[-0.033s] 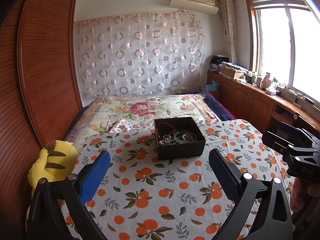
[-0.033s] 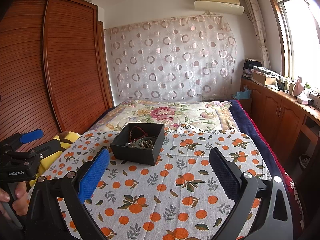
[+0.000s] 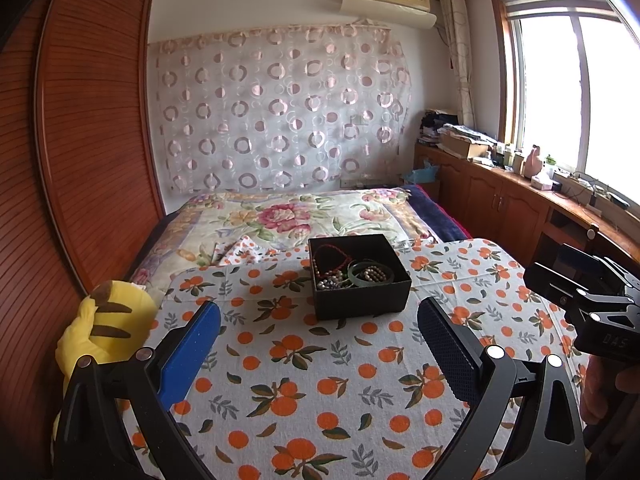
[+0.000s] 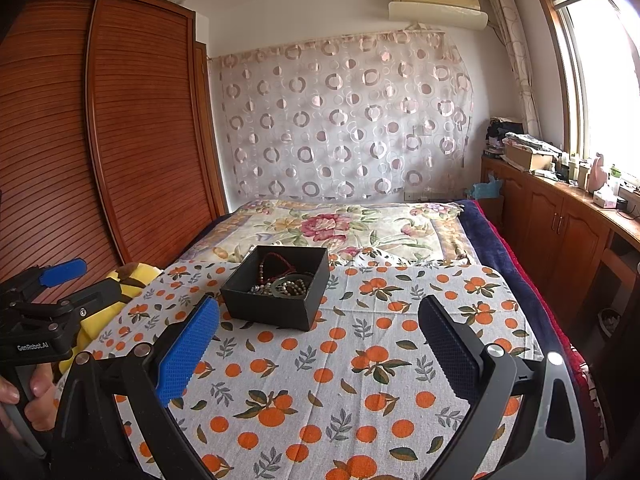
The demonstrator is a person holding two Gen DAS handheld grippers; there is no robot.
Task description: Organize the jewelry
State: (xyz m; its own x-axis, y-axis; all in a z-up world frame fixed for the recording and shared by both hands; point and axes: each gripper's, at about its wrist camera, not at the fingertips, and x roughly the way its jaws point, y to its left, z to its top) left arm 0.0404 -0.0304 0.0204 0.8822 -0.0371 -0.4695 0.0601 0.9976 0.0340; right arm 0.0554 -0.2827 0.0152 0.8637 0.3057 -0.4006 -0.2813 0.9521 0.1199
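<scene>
Wooden wardrobe (image 4: 120,140) along left wall, bed (image 3: 288,216) with floral blanket beyond. Orange-print cloth (image 3: 320,380) covers flat surface in front. Yellow plush toy (image 3: 100,328) at cloth's left edge. Black box (image 3: 360,300) on cloth, far side, open top. Inside box: red cord bracelet (image 3: 332,254), green bangle (image 3: 360,276), bead strings (image 3: 376,272) heaped together. Left gripper (image 3: 319,344) near box, jaws wide, empty. Right gripper (image 4: 319,344) likewise wide, empty, box just beyond its left finger.
</scene>
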